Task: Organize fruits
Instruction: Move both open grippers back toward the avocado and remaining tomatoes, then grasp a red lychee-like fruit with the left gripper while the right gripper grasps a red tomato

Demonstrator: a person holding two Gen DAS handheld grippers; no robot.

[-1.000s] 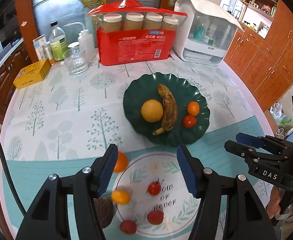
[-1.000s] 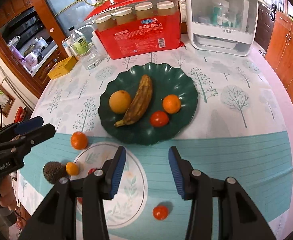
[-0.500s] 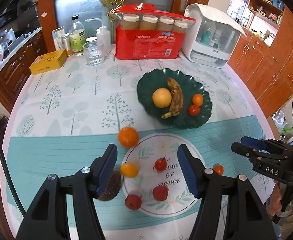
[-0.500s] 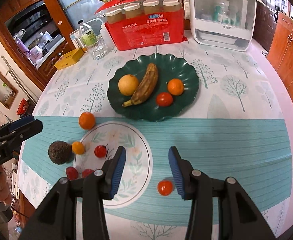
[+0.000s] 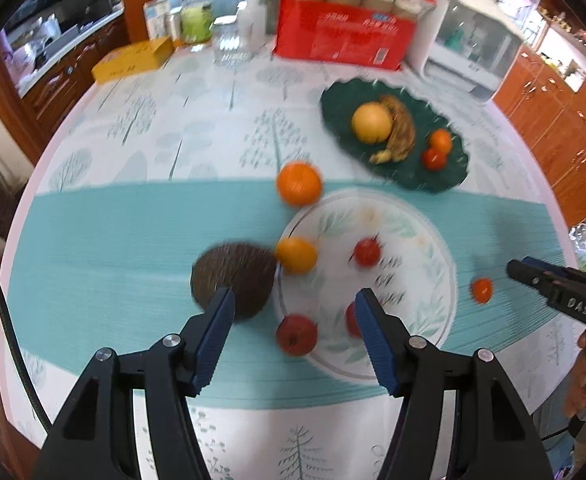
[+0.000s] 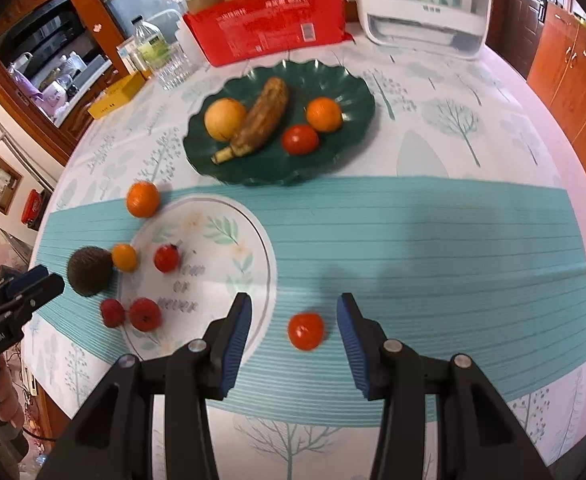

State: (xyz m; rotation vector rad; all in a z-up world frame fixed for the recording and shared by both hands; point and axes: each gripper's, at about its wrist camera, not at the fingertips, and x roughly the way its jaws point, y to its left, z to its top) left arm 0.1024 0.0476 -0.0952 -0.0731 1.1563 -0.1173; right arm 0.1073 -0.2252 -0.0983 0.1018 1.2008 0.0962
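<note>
A green plate holds a banana, a yellow round fruit, an orange and a tomato. Loose on the cloth lie an orange, a dark avocado, a small orange, a cherry tomato and two red fruits. My left gripper hangs open over the nearer red fruit, its left finger in front of the avocado. My right gripper is open, and a lone tomato sits between its fingers untouched. The left gripper shows at the right wrist view's left edge.
At the back of the round table stand a red pack of jars, a white appliance, a glass, bottles and a yellow box. Wooden cabinets surround the table. A printed white circle marks the cloth.
Both grippers have sunk toward the table. The left has swung left to the avocado and red fruits. The lone tomato now lies between the right fingers.
</note>
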